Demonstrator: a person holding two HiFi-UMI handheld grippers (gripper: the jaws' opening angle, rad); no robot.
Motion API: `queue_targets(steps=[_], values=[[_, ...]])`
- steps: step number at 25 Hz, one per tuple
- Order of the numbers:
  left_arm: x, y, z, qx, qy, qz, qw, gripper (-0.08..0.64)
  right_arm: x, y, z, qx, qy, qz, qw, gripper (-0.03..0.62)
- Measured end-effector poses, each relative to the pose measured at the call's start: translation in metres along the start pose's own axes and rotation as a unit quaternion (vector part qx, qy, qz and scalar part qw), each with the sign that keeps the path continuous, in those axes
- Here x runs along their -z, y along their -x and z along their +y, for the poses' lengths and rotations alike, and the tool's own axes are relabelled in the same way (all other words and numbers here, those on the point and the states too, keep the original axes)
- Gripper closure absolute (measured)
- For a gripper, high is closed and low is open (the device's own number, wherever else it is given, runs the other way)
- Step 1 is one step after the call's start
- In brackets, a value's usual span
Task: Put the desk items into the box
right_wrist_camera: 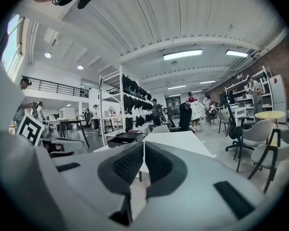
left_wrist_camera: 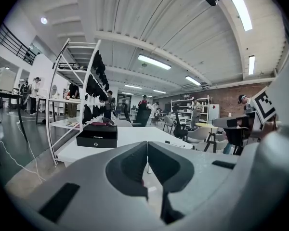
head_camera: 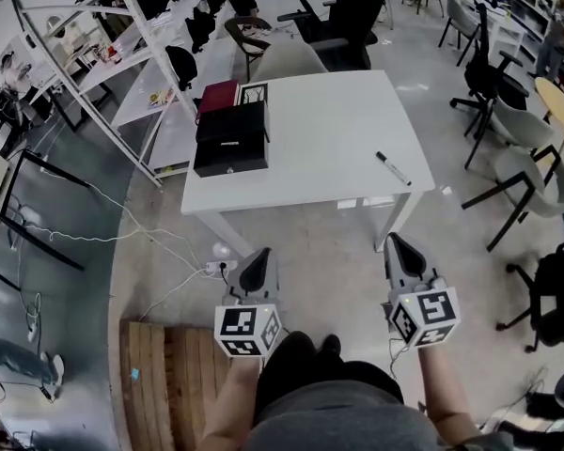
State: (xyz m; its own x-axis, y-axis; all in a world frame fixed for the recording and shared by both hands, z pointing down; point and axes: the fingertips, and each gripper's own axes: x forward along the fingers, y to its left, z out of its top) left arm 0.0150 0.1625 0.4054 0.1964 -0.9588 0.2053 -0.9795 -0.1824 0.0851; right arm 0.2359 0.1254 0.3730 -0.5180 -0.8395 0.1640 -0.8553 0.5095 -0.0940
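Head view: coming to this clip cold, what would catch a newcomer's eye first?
The white table fills the middle, with a black box along its left edge and a lone marker pen near its right edge. Short of the table, the left hand-held gripper and the right hand-held gripper are held side by side. Both have their jaws together with nothing between them.

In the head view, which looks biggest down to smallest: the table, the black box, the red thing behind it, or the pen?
Largest to smallest:
1. table
2. black box
3. red thing, partly hidden behind the box
4. pen
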Motion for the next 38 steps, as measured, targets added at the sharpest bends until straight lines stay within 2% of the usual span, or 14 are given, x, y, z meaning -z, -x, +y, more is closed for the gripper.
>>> queue_targets(steps=[2,7,18,24,38], values=[[0.000,-0.002,-0.003,-0.001,0.000,0.003,1.0000,0.552,0.000,-0.002,-0.005,-0.005,0.004,0.004,1.000,0.546],[0.000,-0.010,0.000,-0.009,-0.001,0.005,1.0000,0.552,-0.003,-0.010,-0.010,-0.012,0.016,0.007,1.000,0.515],[0.004,-0.054,0.020,0.000,0.010,0.017,0.9998,0.552,0.004,-0.047,-0.025,-0.009,0.004,0.032,0.999,0.446],[0.001,-0.093,0.040,0.012,0.022,0.019,0.9995,0.552,0.009,-0.087,-0.037,-0.004,0.005,0.047,0.999,0.428],[-0.017,-0.183,0.092,0.030,0.021,0.030,0.9989,0.552,0.004,-0.194,-0.047,-0.003,-0.008,0.078,0.997,0.433]])
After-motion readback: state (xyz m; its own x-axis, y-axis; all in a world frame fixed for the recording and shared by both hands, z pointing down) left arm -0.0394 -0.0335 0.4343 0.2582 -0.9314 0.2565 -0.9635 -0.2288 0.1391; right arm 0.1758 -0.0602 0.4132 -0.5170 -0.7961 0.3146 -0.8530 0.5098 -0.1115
